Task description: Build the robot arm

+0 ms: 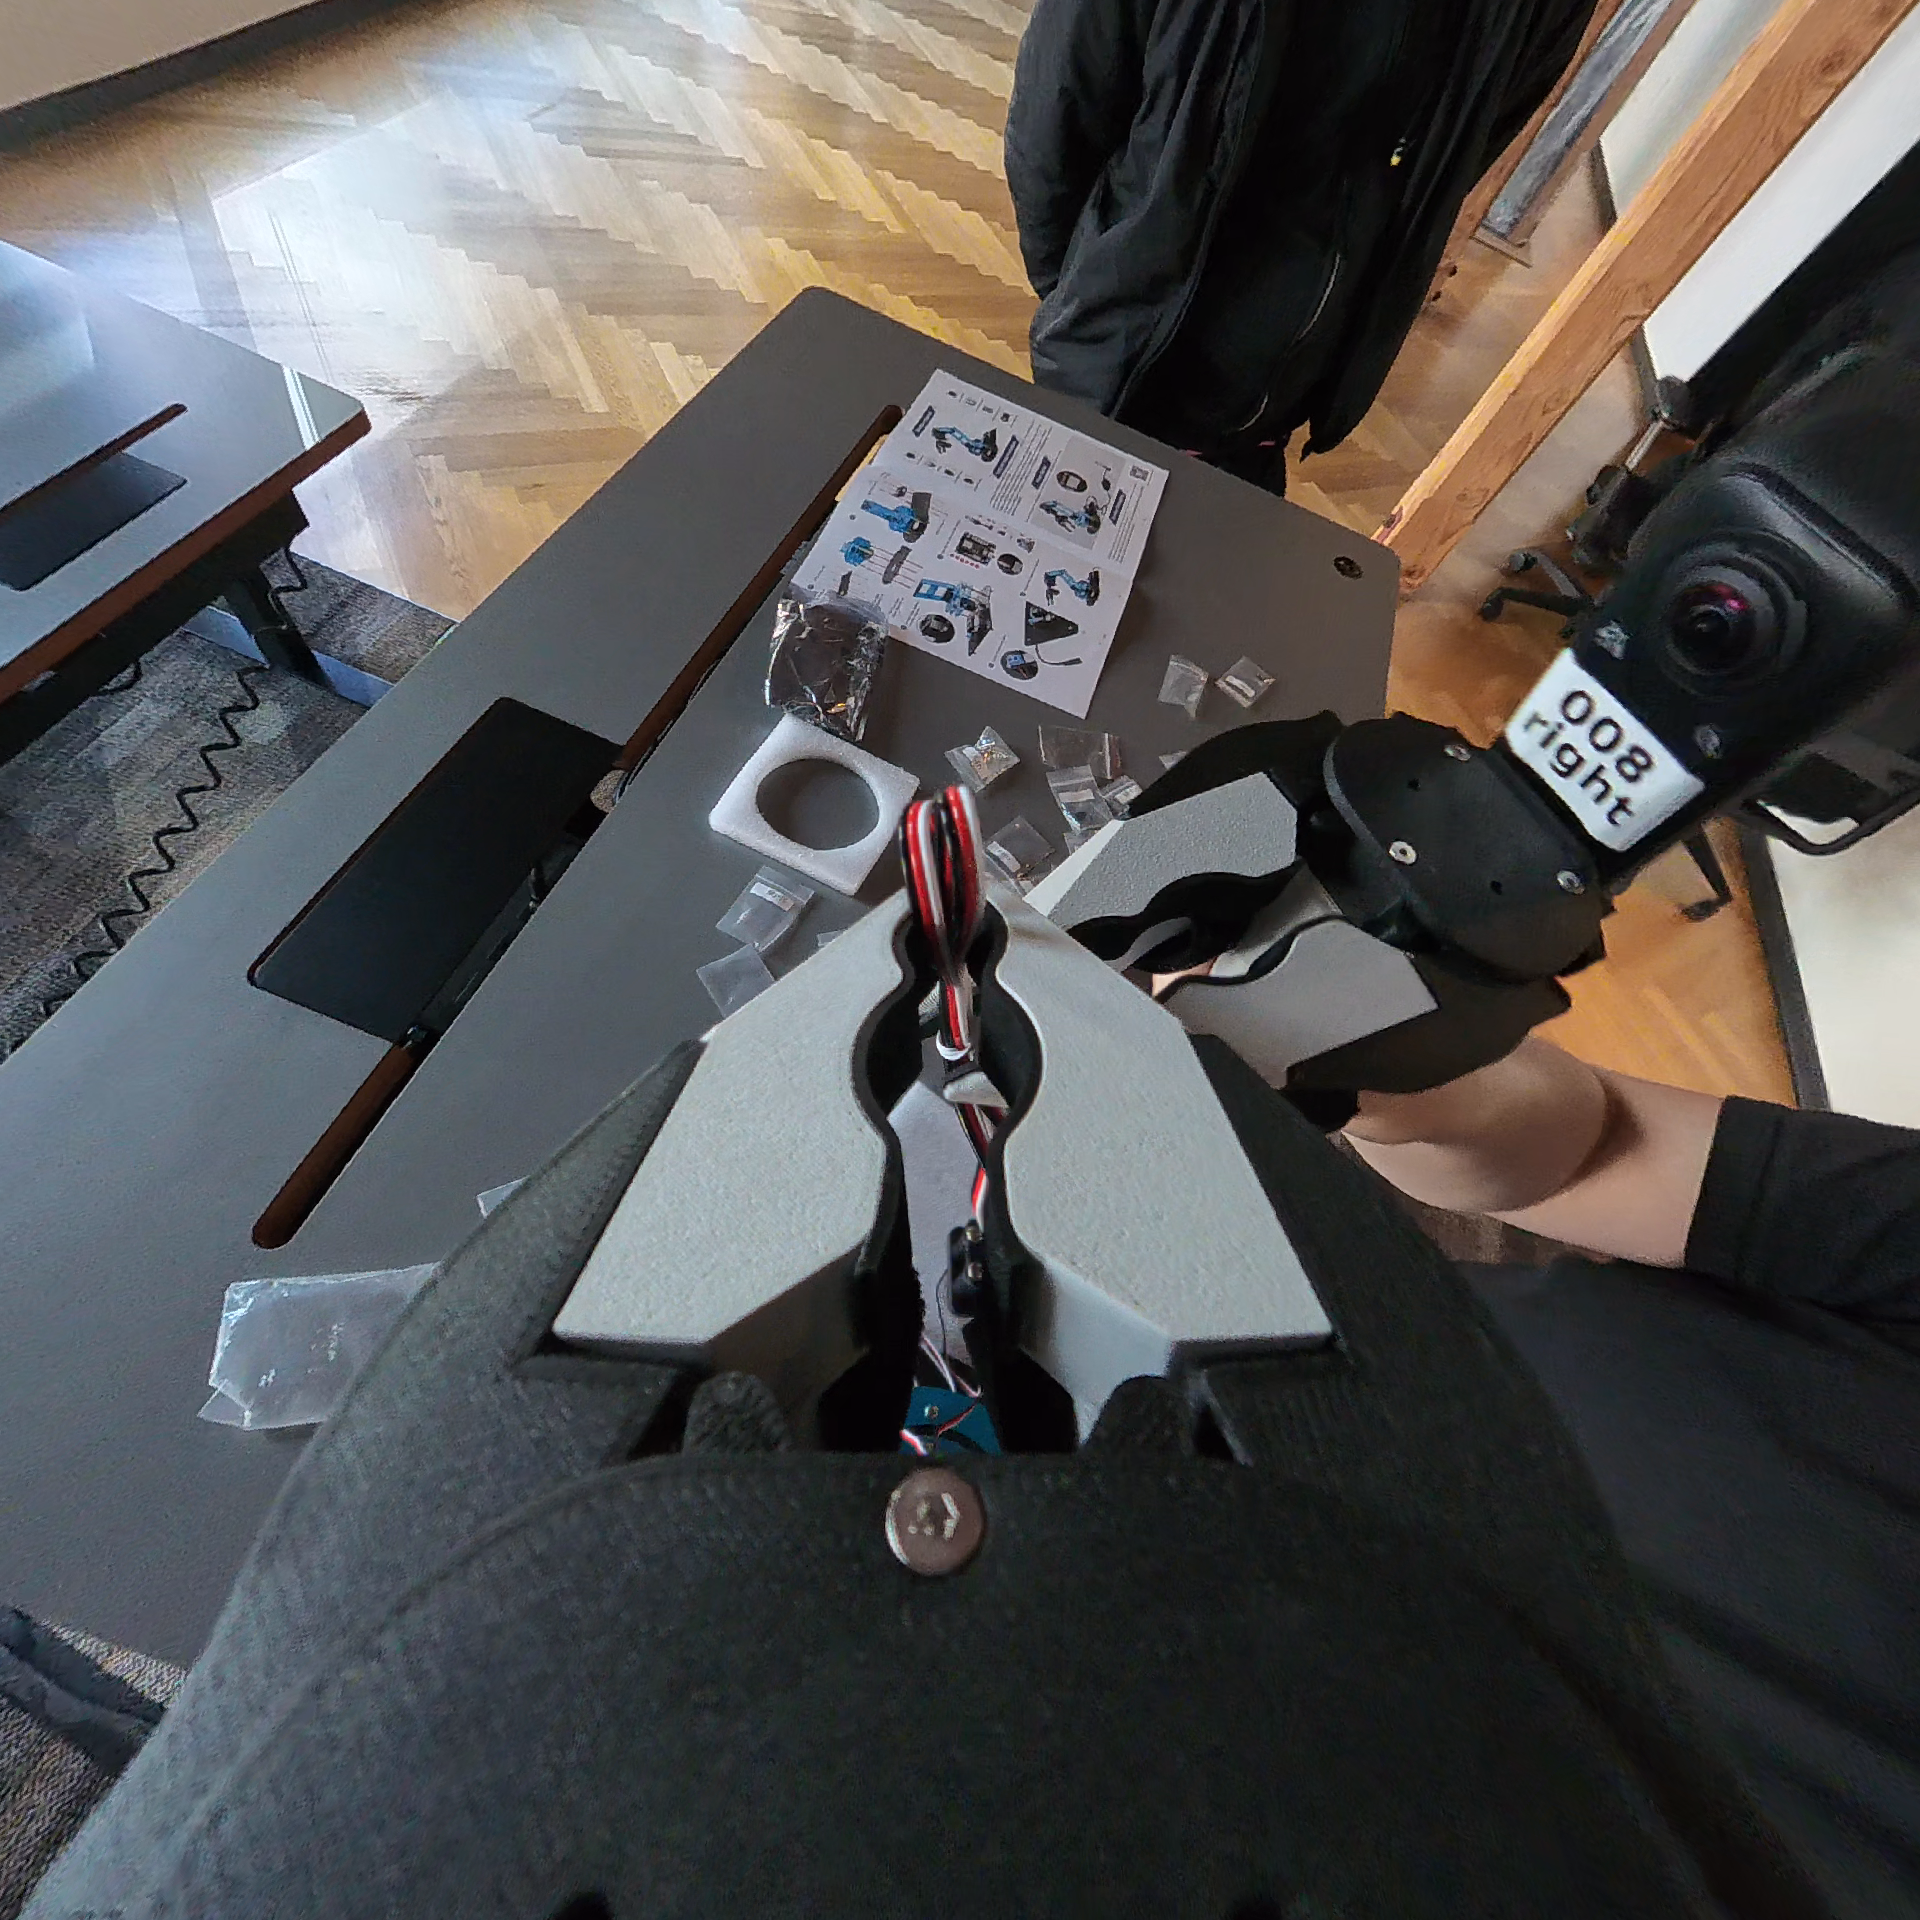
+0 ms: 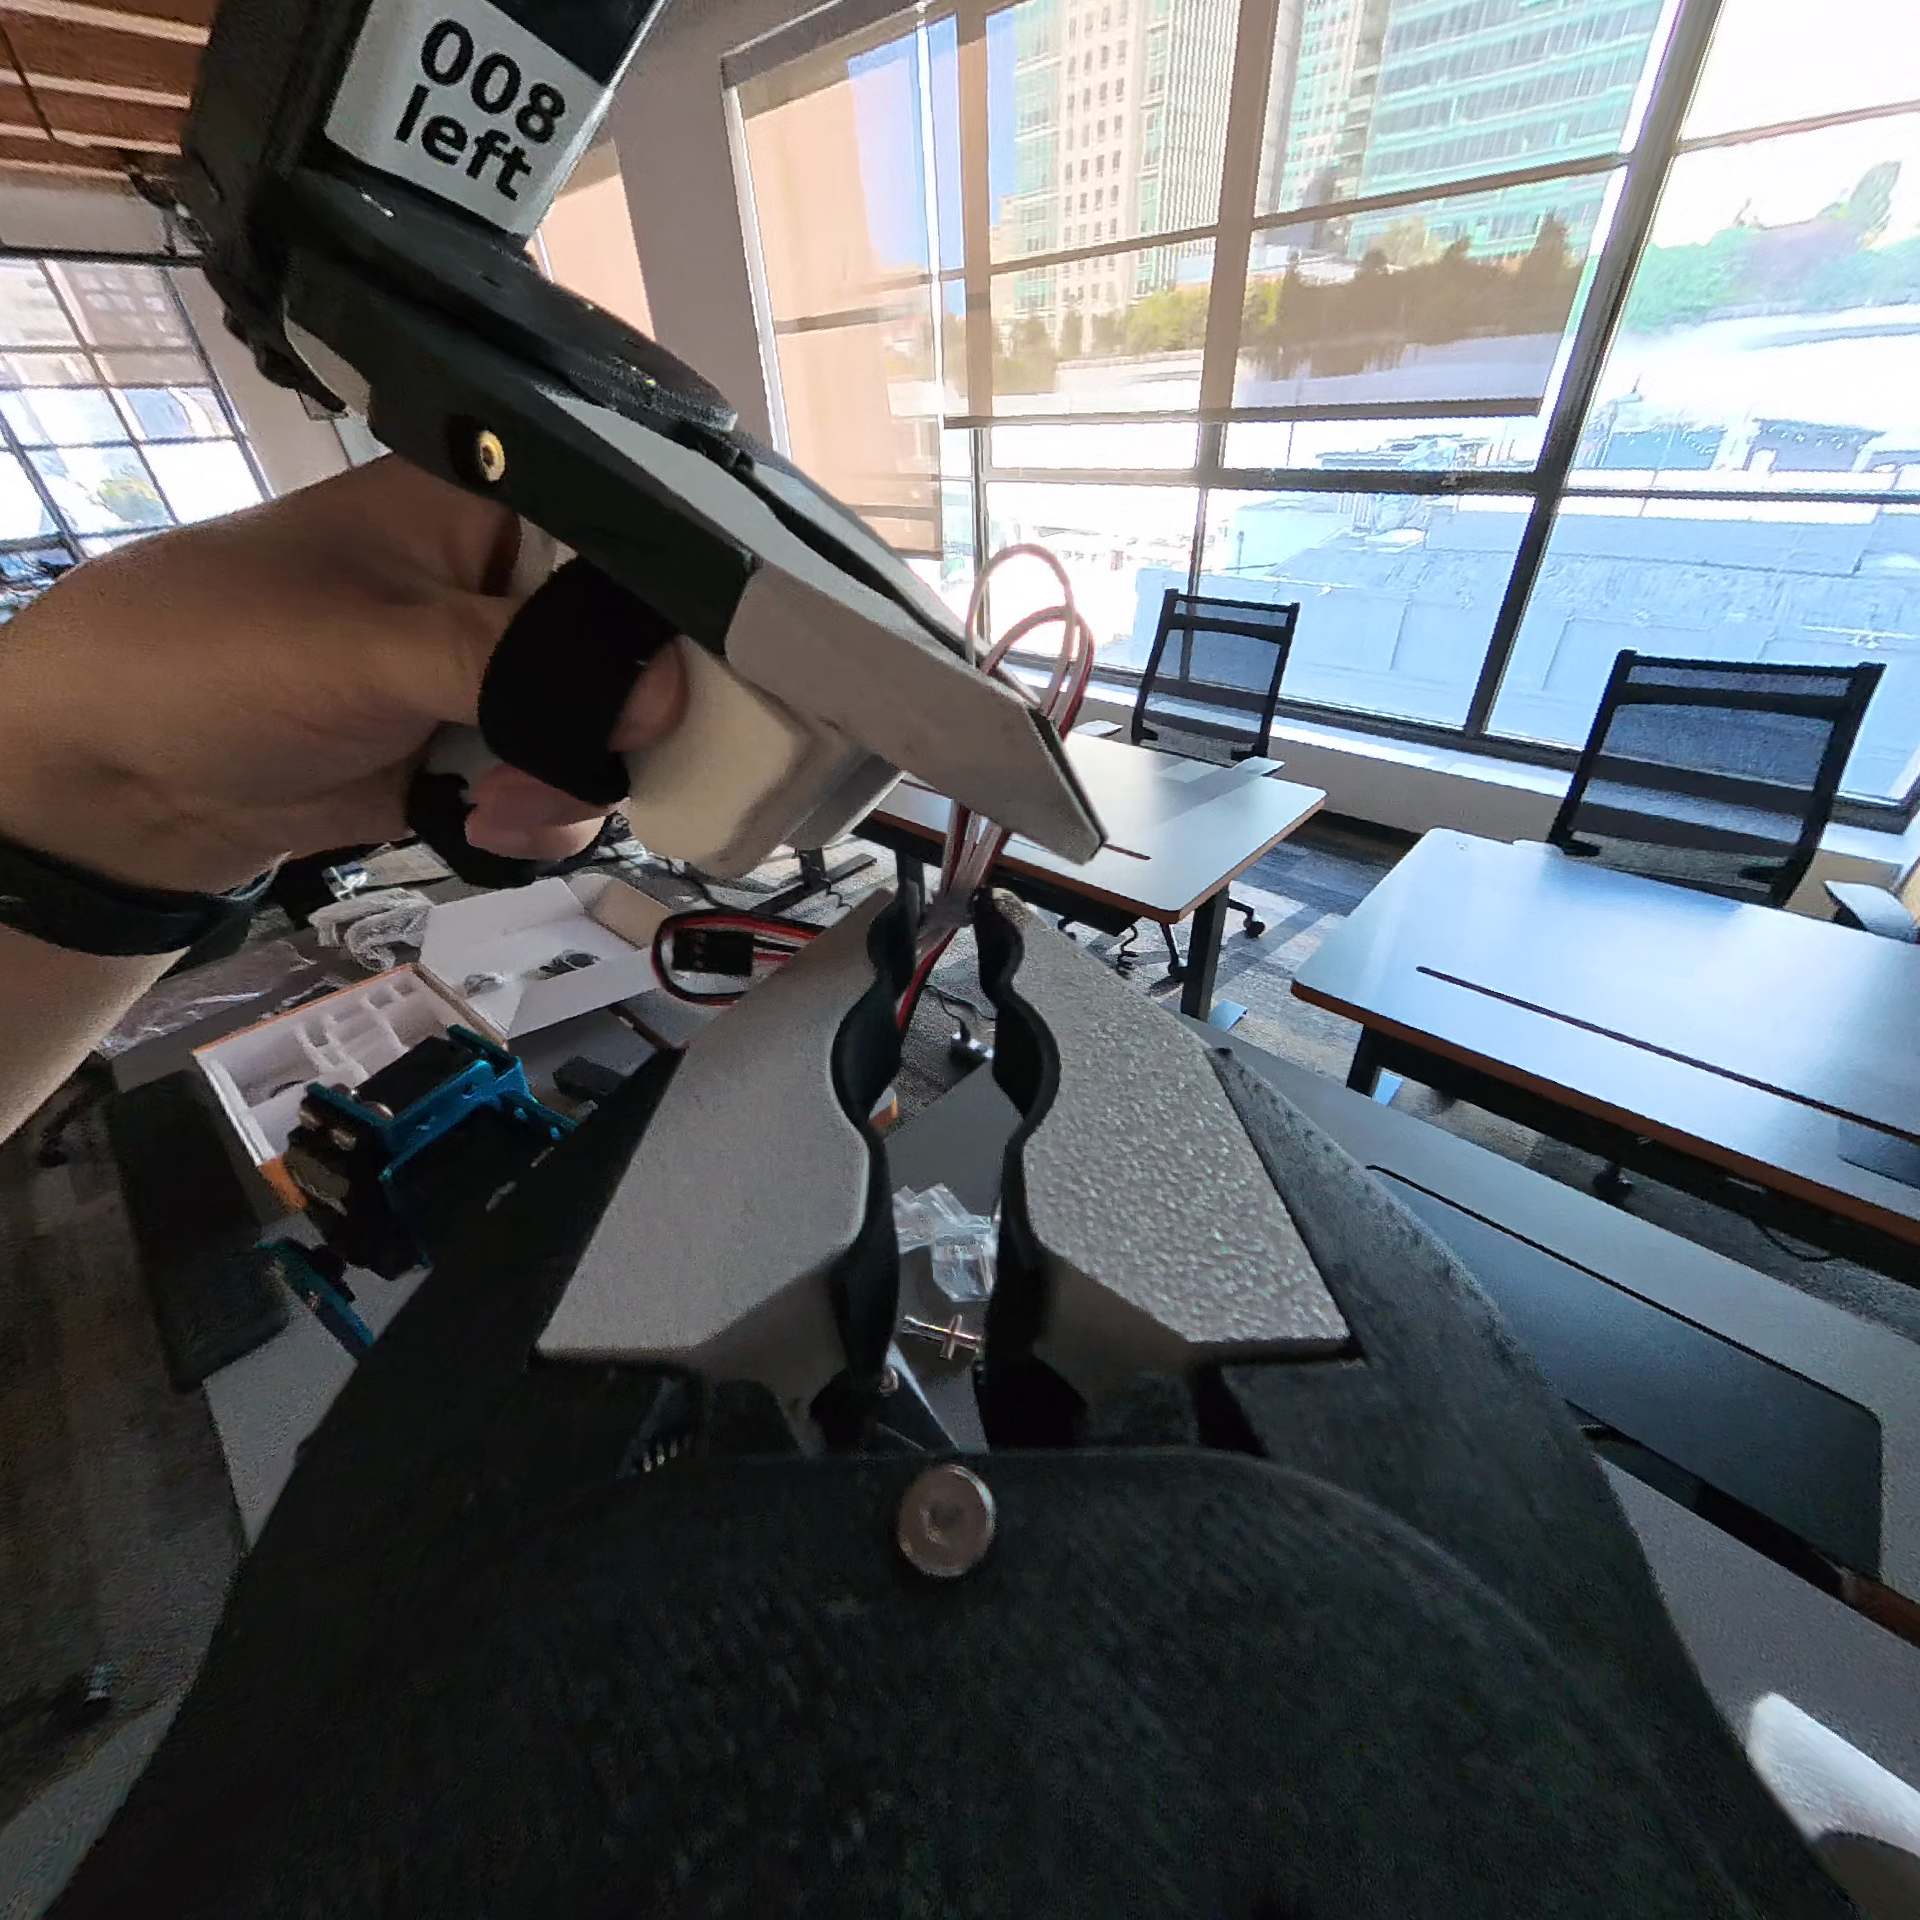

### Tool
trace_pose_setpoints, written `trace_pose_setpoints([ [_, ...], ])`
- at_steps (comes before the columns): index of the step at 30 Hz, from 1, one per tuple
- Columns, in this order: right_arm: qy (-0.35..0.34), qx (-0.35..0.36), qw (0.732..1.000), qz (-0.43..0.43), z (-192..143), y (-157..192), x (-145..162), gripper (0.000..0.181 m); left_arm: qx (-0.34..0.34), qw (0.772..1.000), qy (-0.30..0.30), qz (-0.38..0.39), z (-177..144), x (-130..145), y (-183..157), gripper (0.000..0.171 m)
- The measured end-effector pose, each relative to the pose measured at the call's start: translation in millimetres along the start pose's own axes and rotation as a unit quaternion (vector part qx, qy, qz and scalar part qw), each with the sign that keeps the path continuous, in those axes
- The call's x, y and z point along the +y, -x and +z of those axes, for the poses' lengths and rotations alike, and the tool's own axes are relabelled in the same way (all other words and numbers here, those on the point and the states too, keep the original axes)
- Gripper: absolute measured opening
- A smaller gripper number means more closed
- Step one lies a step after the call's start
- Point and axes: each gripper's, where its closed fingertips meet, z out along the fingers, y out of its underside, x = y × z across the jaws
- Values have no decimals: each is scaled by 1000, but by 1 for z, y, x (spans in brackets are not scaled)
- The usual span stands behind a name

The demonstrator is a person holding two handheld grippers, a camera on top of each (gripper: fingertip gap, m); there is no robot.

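Where windows glow, dark desk [image 1: 436,665]

Red-white-black wires [image 1: 940,862]; grey table [image 1: 582,582]; white foam square [image 1: 816,805] (herringbone wood floor [image 1: 582,208]).

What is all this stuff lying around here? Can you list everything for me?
wire bundle: one, red, white and black, pinched between the tips of both tongs
dark table: one, grey-black, under everything
instruction sheet: one, white with blue drawings, far side of the table
foam square: one, white with a round hole, mid-table
small clear bags: many, scattered around the foam
dark foil bag: one, beside the sheet
blue metal assembly: one, blue and black, left of the right tongs
open box: one, white insert, behind the blue assembly
office chairs: two, black, by the windows
bystander: one, black jacket, beyond the table
left tongs: grey pads, shut on the wires
right tongs: grey pads, shut on the wires
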Motion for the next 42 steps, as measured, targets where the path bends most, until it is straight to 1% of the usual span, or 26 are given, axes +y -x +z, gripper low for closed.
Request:
trace_pose_setpoints([
  [3,-9,-37,999,36,-6,2,-2,8,11,1000,2,7,0,0,-7,2],
  [6,-8,-95,992,81,-10,5,-3,8,14,1000,10,16,0,0,-12,2],
  [9,-10,-170,980,106,-15,7,-4,8,29,999,14,14,0,0,-16,2],
  [11,-12,-236,960,148,-18,8,-4,8,35,999,15,10,0,1,-17,2],
  [13,-12,-302,931,207,-20,8,-4,8,37,999,14,9,1,1,-18,2],
  [15,-20,-344,906,245,-22,7,-4,9,39,999,12,5,2,1,-18,2],
  [16,-27,-355,899,254,-23,6,-4,8,39,999,11,3,3,1,-18,2],
  [17,-39,-353,898,260,-25,3,-4,8,38,999,8,2,2,0,-18,2],
  [18,-59,-341,902,258,-28,-2,-6,8,38,999,7,2,2,0,-18,2],
  [19,-82,-318,912,246,-31,-8,-7,7,36,999,5,2,1,0,-18,2],
  [21,-115,-232,945,201,-34,-23,-8,7,28,1000,3,-1,-1,0,-15,2],
  [22,-112,-184,961,175,-34,-28,-5,8,26,1000,2,-3,-1,0,-14,2],
  [23,-102,-151,972,150,-33,-27,-2,13,24,1000,2,-5,-2,-1,-13,2],
  [24,-89,-130,979,129,-32,-23,-1,19,21,1000,2,-7,-2,-1,-12,2],
  [25,-81,-117,984,112,-31,-17,-2,21,20,1000,2,-8,-1,-1,-12,2],
  [27,-69,-90,989,91,-29,-10,-6,21,17,1000,4,-9,0,-1,-12,2],
  [31,-30,-72,995,65,-23,-3,-1,14,11,1000,4,-10,1,-1,-11,2],
  [34,-37,-71,995,60,-23,0,-3,7,10,1000,4,-12,1,-2,-10,2],
  [38,-31,-73,994,70,-21,4,-3,14,5,1000,6,-15,0,-2,-7,2],
  [42,-41,-49,996,69,-22,-7,-6,0,8,1000,9,-11,-1,-2,-8,2],
])
